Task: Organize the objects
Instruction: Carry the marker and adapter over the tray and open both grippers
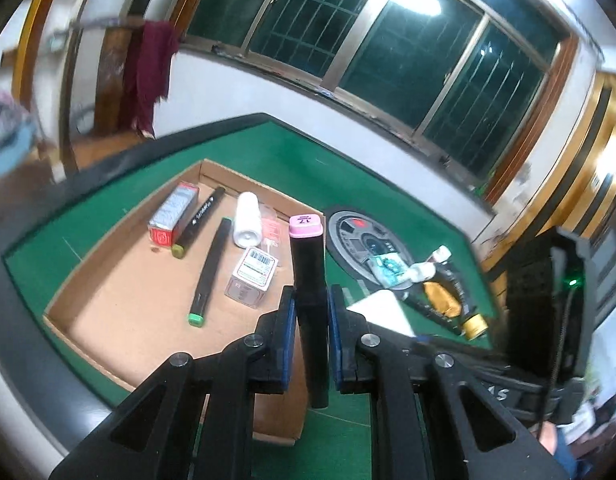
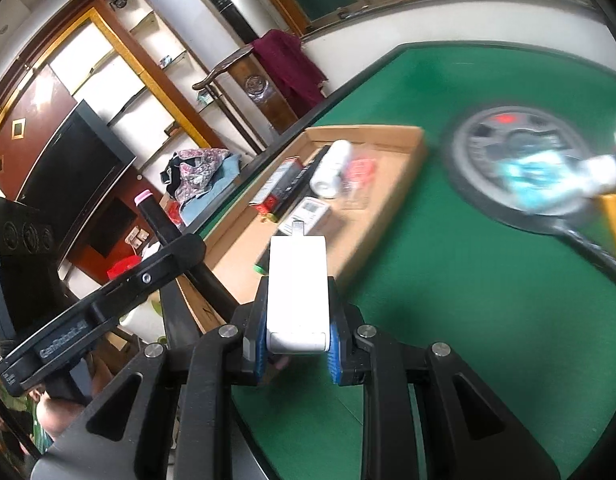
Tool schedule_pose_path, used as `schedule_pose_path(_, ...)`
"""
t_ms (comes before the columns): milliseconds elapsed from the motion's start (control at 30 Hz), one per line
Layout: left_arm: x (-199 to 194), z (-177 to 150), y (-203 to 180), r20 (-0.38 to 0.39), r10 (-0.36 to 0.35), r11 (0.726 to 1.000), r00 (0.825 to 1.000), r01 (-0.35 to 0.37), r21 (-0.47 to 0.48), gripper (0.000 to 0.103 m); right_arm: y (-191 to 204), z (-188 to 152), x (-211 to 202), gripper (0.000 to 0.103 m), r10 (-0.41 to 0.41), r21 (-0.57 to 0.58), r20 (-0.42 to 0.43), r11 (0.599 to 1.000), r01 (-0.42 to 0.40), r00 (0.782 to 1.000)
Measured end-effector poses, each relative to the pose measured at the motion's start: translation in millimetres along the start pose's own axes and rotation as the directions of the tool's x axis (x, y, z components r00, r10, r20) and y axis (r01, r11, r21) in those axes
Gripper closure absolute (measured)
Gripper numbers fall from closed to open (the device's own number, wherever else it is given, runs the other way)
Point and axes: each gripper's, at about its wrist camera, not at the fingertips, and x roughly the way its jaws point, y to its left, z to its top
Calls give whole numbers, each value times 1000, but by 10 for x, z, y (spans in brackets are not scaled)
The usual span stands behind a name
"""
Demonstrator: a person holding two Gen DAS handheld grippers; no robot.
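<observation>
My left gripper (image 1: pixel 311 300) is shut on a black marker with a pink cap (image 1: pixel 308 256), held above the near right corner of a shallow cardboard tray (image 1: pixel 119 312). In the tray lie two black markers (image 1: pixel 209 276), a red and silver box (image 1: pixel 173 214), a white roll (image 1: pixel 247 220) and a clear labelled box (image 1: pixel 251 276). My right gripper (image 2: pixel 295 316) is shut on a white flat device with a metal plug (image 2: pixel 296 280), held over the green table near the tray (image 2: pixel 412 152). The left gripper and its pink-capped marker (image 2: pixel 159 220) show at the left of the right wrist view.
A round grey plate (image 1: pixel 364 240) on the green felt table (image 1: pixel 275 148) carries a teal packet (image 1: pixel 388 266). Beside it lie a white-capped tube (image 1: pixel 432 264), a yellow pouch (image 1: pixel 442 298) and a black tube with a gold cap (image 1: pixel 474 324). Window and wall stand behind.
</observation>
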Motion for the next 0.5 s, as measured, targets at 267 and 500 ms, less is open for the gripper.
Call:
schedule_pose_path(267,61,88,519,1,-123,977,992,122,-174,91,185,75,346,83,-11,-35,-57,999,9,998)
schedule_pose_path(500,242,148,875,-44,-38,972,998,26,-234,91,256,44,720,83,-28,-53,-130,998,21,991)
